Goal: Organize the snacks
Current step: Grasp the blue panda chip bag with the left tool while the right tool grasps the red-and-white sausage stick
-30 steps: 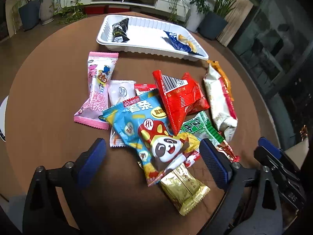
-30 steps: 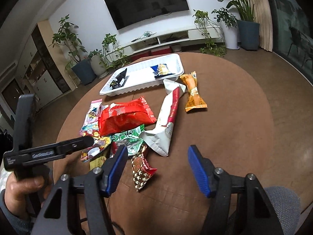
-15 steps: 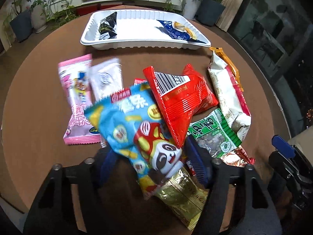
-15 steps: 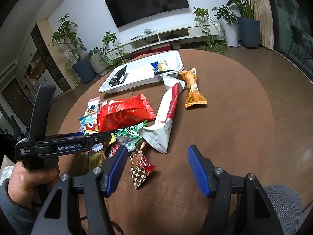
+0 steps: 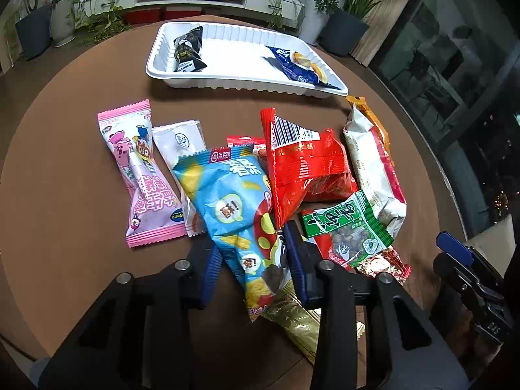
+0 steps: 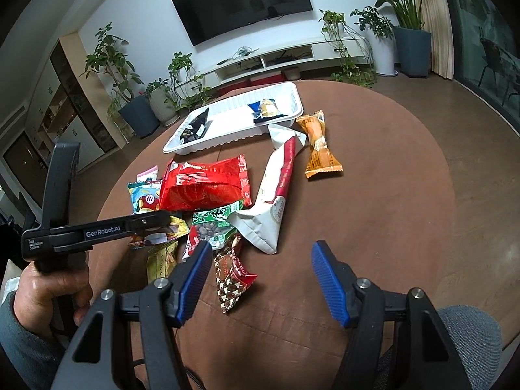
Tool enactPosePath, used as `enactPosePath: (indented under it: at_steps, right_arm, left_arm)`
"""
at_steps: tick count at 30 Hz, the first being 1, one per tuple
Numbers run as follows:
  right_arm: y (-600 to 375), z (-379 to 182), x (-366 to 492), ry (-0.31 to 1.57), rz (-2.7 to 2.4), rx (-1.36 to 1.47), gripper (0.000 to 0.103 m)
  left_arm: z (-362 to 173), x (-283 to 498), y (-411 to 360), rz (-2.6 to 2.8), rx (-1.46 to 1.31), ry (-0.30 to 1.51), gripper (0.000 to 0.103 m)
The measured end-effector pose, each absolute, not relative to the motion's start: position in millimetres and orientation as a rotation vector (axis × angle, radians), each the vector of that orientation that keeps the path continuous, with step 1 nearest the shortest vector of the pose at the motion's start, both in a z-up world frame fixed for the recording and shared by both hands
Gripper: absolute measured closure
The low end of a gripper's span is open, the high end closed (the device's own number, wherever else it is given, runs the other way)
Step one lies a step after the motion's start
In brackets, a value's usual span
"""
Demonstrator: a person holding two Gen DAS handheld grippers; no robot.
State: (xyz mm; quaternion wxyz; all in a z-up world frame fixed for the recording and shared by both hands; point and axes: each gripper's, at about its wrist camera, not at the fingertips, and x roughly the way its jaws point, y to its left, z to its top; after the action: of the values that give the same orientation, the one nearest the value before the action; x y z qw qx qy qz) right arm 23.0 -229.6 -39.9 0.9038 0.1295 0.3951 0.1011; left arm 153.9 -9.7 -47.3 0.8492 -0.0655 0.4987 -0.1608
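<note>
The left hand-held gripper (image 5: 253, 260) had its blue pads pinching the lower end of the blue chip bag (image 5: 234, 208), whose long axis ran away from it toward the white tray (image 5: 227, 79) at the table's far edge. The right hand-held gripper (image 6: 260, 279) hung spread and empty at the near edge, farther from the bag. A second earlier the left pads had stood wide on either side of the bag; now they had closed on it and its far end had lifted.
</note>
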Motion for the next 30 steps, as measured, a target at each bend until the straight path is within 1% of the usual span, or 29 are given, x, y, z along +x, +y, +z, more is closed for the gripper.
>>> enactPosePath:
  at_steps: [4, 20, 30]
  right_arm:
    - [-227.2, -38.9, 22.5, 0.822, 0.214, 0.265, 0.037]
    - [-237.9, -28.6, 40.1, 0.818, 0.205, 0.287, 0.038]
    - [-227.2, -46.8, 105.1, 0.969, 0.208, 0.318, 0.039]
  left_arm:
    - [-45.5, 149.9, -6.2, -0.355, -0.158, 1.041, 0.072]
    - [-39.7, 118.0, 30.4, -0.403, -0.288, 1.005, 0.072]
    - [-45.2, 88.0, 45.2, -0.441, -0.345, 1.006, 0.072]
